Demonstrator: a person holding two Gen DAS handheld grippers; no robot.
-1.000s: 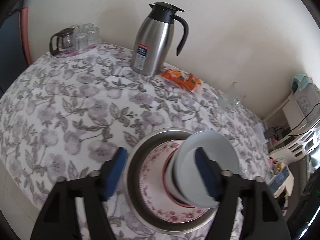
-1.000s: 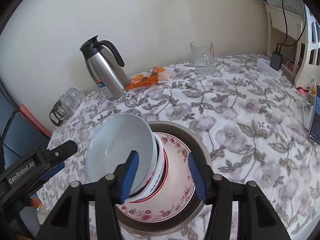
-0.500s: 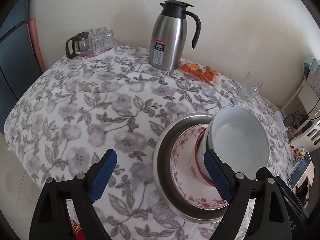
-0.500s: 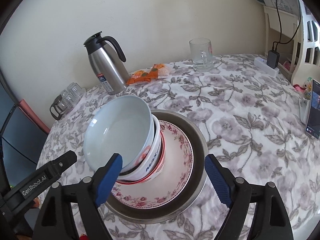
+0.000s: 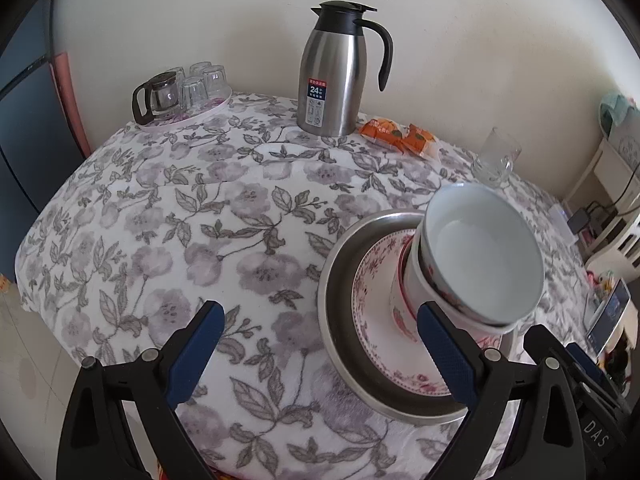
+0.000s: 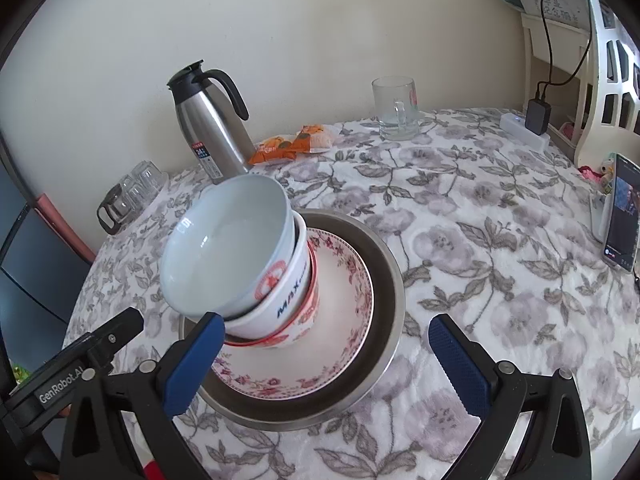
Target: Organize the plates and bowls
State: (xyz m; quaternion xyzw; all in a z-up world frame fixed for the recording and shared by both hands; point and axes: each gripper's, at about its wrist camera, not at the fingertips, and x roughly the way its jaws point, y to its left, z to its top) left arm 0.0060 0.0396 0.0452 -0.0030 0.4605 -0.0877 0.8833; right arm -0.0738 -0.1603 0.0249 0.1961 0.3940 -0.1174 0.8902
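1. One round table (image 5: pixel 168 208) under a flowered cloth carries everything; the landmark, a steel basin (image 6: pixel 384 280), sits near its front edge.
2. Inside the basin lies a floral plate (image 6: pixel 340 320); on the plate stands a stack of bowls (image 6: pixel 288 292), topped by a pale blue bowl (image 6: pixel 224 252) that leans toward the left gripper (image 5: pixel 320 344).
3. A second ago the left gripper straddled the basin's rim and bowl; now its jaws have just been opening and stand spread over bare cloth left of the basin, touching nothing.
4. The right gripper (image 6: pixel 320 348) closed in on the stack a second ago; its jaws have just been opening, now wide apart, the near finger overlapping the stack, contact unclear.
5. Behind the basin stand a steel thermos (image 5: pixel 332 76), a snack packet (image 5: pixel 396 136), a glass mug (image 6: pixel 396 108), and a tray of glasses (image 5: pixel 180 92).
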